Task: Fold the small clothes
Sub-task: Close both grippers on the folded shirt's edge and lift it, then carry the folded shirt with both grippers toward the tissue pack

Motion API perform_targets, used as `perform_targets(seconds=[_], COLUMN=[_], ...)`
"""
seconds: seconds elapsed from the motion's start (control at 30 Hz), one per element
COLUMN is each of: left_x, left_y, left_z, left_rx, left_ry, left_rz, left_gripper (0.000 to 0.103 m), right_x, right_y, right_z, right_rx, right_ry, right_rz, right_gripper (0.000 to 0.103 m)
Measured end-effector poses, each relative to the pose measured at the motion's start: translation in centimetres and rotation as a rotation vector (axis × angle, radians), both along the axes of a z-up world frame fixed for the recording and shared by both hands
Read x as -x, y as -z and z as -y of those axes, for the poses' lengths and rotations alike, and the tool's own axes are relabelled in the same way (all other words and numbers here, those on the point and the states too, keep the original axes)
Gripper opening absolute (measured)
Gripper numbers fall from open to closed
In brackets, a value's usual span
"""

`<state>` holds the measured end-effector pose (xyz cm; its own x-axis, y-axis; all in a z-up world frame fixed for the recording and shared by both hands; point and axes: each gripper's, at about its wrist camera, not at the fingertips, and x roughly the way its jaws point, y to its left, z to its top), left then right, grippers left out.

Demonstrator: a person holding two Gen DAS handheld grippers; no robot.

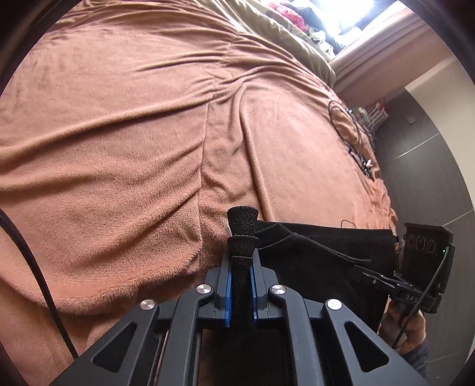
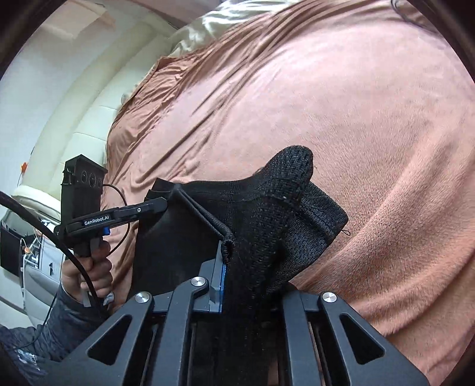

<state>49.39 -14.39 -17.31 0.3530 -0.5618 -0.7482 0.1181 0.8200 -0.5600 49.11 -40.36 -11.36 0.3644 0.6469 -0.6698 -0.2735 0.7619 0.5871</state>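
A small black knit garment hangs stretched between my two grippers above a brown fleece blanket. My left gripper is shut on one bunched end of it, which sticks out past the blue pads. My right gripper is shut on the other end, which drapes over the fingers and hides the right one. In the right wrist view the left gripper pinches the garment's far corner. In the left wrist view the right gripper shows at the garment's far edge.
The blanket covers a bed and is wrinkled. Thin black cables and small items lie near its right edge. A pile of clothes lies at the far end by a bright window. A pale wall and grey floor border the bed.
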Motion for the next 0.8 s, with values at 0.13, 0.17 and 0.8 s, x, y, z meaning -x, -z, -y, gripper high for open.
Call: perform_targets(seconds=[0.13, 0.17, 0.8], left_x=[1.2, 1.4, 12.9], left_y=[-2.6, -3.1, -19.5], left_z=[-0.2, -0.2, -4.2], left_rx=[0.022, 0.023, 0.109], left_ry=[0.01, 0.012, 0.001], left_rz=[0.051, 0.06, 0.354], left_gripper=[0.009, 0.009, 0.009], right_x=[1.3, 1.6, 17.7], right_y=[-2.1, -2.6, -15.8], right_z=[-0.9, -1.2, -6.8], right_rx=[0.028, 0.034, 0.061], right_ry=[0.005, 0.006, 0.008], right_rz=[0.044, 0.054, 0.385], right_gripper=[0.006, 0.006, 0.006])
